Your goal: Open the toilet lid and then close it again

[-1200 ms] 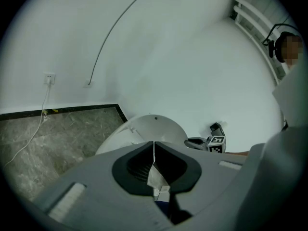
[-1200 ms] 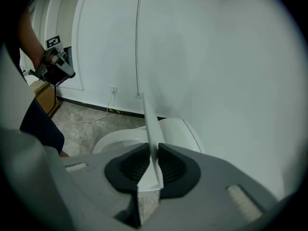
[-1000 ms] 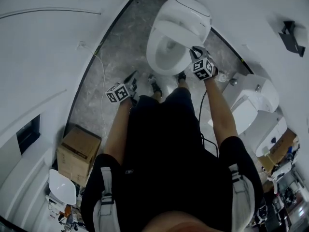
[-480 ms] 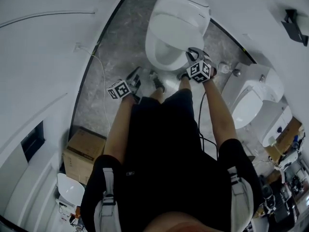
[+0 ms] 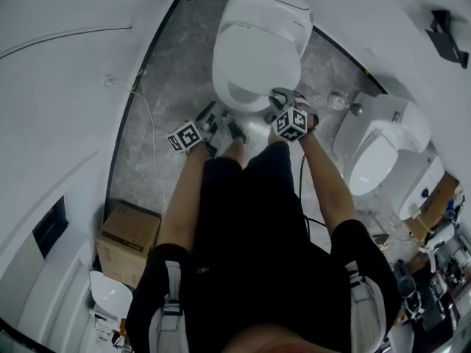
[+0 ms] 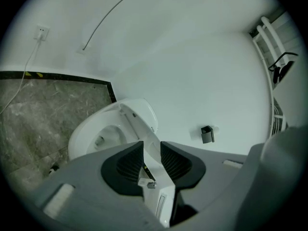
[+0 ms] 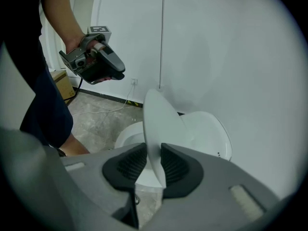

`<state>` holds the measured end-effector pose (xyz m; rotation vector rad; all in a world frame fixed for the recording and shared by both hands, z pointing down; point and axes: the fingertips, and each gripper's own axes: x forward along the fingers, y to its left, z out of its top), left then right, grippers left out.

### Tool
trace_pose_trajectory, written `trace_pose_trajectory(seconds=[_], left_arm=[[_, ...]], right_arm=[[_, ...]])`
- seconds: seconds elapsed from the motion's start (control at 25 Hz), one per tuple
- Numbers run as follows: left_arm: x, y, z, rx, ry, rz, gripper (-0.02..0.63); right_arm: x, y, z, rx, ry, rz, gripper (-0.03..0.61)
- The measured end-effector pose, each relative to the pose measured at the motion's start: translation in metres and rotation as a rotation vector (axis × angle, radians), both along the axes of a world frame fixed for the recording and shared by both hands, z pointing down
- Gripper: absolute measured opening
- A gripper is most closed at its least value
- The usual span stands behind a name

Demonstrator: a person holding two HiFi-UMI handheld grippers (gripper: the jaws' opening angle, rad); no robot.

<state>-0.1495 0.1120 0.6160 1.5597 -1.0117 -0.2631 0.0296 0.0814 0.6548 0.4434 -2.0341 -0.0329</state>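
- Straddles front edge of toilet lid (image 7: 158, 121) with right hand-held gripper (image 7: 153, 163), jaws opening around it.
- Carries left hand-held gripper (image 5: 210, 121) in the air beside the bowl (image 5: 234, 98), jaws opening, nothing between them.
- Finds the lid tilted partway over the bowl.

no legible words or numbers, square coded markers on left cube (image 5: 184, 137), right cube (image 5: 290, 123)

I record the lid (image 5: 257, 50) lowered from upright nearly onto the bowl (image 5: 237, 103). The right tool (image 5: 283, 95) followed it down, jaws opening around its edge. The left tool (image 5: 213, 118) has moved closer, jaws opening.
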Motion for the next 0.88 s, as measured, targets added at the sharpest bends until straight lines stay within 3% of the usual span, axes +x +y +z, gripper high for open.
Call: trace_pose_trajectory(seconds=[0.4,0.72,0.88], left_arm=[[0.029,-0.013,0.054,-0.074,0.032,0.007,0.117],[0.042,-0.021,0.083,-0.097,0.093,-0.037,0.12],[0.041,-0.023,0.101,-0.122,0.078,-0.047,0.099]], right_arm=[[-0.008,0.029,0.036,-0.059,0.017,-0.09,0.104],[-0.01,0.043,0.055,-0.087,0.003,-0.128,0.11],[-0.012,0.05,0.067,-0.1,-0.005,-0.135,0.115]])
